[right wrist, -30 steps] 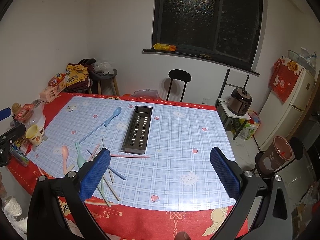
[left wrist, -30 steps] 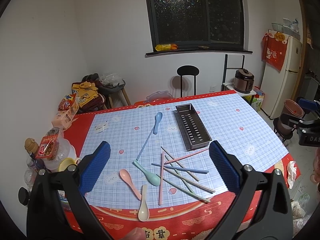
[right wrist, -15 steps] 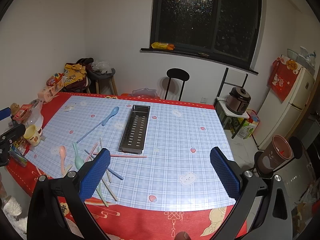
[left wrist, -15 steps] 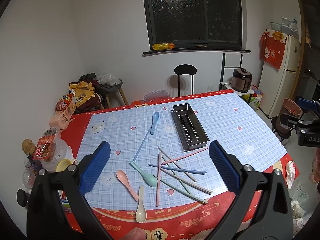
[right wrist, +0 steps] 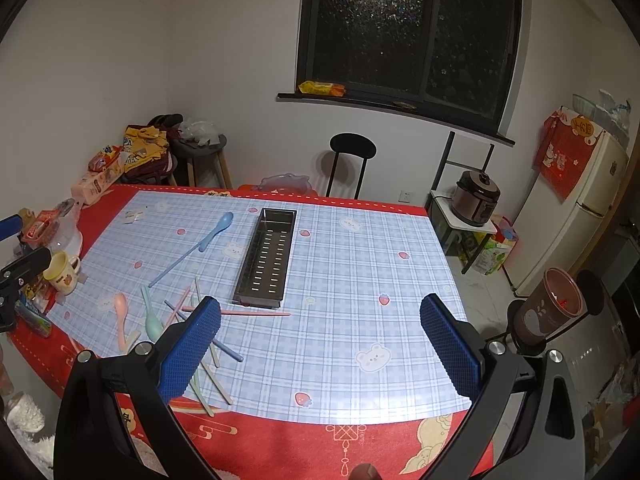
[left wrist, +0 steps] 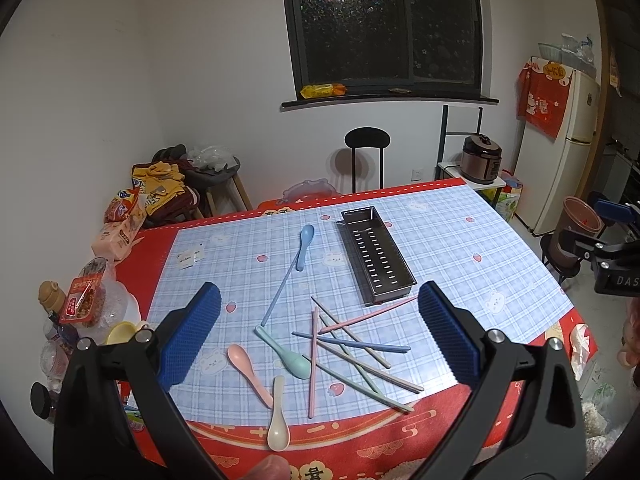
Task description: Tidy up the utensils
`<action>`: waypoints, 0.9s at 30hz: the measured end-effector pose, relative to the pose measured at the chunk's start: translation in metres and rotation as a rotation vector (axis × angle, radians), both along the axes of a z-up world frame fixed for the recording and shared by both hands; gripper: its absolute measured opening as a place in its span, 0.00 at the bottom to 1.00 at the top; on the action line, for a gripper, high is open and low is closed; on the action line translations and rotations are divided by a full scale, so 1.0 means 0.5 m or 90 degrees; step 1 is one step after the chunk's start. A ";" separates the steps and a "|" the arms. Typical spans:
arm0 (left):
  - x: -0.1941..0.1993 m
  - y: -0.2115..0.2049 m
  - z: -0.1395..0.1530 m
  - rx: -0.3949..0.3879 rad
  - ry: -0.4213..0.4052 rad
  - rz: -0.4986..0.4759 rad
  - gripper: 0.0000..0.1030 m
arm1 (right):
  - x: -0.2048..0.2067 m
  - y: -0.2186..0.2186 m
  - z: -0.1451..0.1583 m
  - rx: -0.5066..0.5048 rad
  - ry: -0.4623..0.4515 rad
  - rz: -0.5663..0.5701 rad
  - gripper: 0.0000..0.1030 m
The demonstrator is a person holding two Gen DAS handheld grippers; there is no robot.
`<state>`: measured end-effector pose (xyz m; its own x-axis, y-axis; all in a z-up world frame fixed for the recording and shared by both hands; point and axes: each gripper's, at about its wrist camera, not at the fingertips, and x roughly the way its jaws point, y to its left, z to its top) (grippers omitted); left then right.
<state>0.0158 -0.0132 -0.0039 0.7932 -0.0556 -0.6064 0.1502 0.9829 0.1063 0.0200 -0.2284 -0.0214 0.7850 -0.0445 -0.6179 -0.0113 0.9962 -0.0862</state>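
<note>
Both grippers raised, jaws wide, empty

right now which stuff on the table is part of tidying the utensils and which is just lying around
For the job:
metal tray, nothing in it
blue spoon
pink spoon
green spoon
cream spoon
scattered chopsticks
left claw and right claw, both open

Just lying about:
yellow mug
snack packets
small card

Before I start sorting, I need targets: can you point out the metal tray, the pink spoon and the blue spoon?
metal tray (left wrist: 376, 258), left wrist view, slotted floor.
pink spoon (left wrist: 239, 355), left wrist view, bowl.
blue spoon (left wrist: 307, 235), left wrist view, bowl.
</note>
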 end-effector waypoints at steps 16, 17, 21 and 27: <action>0.018 0.020 -0.022 -0.046 0.025 -0.023 0.95 | 0.024 0.003 -0.029 0.035 0.022 0.015 0.95; 0.019 0.026 -0.026 -0.049 0.027 -0.023 0.95 | 0.028 0.004 -0.035 0.043 0.024 0.021 0.95; 0.030 0.075 -0.049 -0.093 0.048 0.009 0.95 | 0.059 0.012 -0.087 0.085 0.053 0.047 0.95; 0.038 0.169 -0.114 -0.106 0.070 0.088 0.95 | 0.099 0.048 -0.201 0.148 0.101 0.078 0.95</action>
<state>0.0348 0.0712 -0.0608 0.7298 -0.0576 -0.6812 0.0143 0.9975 -0.0691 0.0695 -0.2044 -0.1217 0.6689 0.2009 -0.7157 -0.1272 0.9795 0.1561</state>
